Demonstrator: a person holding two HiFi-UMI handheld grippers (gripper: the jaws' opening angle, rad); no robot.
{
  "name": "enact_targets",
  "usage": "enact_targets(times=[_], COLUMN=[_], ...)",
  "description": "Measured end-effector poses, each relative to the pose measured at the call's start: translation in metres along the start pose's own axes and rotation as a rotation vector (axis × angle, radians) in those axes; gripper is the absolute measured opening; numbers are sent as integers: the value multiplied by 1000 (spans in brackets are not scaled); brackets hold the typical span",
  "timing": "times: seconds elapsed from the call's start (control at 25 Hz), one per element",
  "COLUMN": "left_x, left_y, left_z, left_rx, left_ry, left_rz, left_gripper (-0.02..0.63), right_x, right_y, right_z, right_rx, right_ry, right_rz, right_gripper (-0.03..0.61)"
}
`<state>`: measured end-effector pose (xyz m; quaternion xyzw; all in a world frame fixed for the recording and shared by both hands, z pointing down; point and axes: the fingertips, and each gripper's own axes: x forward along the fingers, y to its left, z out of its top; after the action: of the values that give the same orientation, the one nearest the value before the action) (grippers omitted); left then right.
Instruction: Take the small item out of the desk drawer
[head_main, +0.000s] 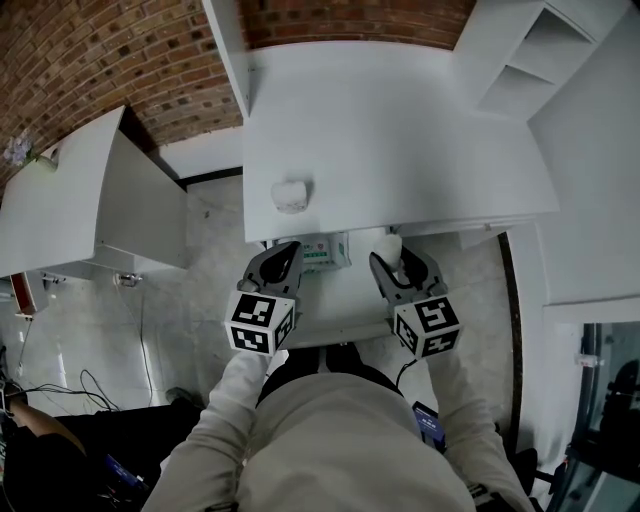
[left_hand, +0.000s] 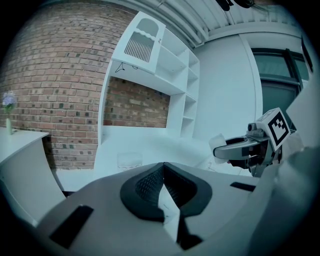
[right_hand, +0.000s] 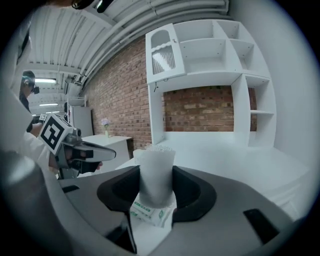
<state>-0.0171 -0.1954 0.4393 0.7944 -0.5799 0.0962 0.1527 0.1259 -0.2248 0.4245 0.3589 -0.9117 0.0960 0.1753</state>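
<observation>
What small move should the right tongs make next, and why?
Probably ease the right tongs forward and lower the white packet onto the desktop. They are clamped on it, it sits higher than the desktop edge and out of the open drawer, and the surface ahead shows free space.

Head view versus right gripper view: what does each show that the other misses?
Only head view: the open drawer with a second pack lying in it. Only right gripper view: the green print on the pack clamped in the right gripper. Both: that held pack, the left gripper and the desk.
</observation>
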Motion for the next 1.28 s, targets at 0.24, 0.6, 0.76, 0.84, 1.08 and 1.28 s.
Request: enact_targets(times=[0.24,0.6,0.76,0.84,1.08,1.28], left_x=[-3,-11,-14,-15,-17,-17], left_y=[-2,2,0,-2,-7,-9], left_z=[5,11,13,14,18,21], left_rx=[1,-18,-23,-19,-8,-7], left_ry=[-18,-46,-52,-53,-60,-66], left_rz=[14,51,61,63,70,79], left_gripper=[18,18,18,18,18,18], right_x=[-7,-17,-23,-26,-33,-35], right_y=[8,14,12,11,9,8], right_z=[20,41,45,46,48,45], right_rx=[15,35,25,27,-17,-24], right_ry=[-69,-167,-191,-197,-209,-211], right_rz=[8,21,9,5,-16,-23], right_gripper=[210,210,209,209,204,201])
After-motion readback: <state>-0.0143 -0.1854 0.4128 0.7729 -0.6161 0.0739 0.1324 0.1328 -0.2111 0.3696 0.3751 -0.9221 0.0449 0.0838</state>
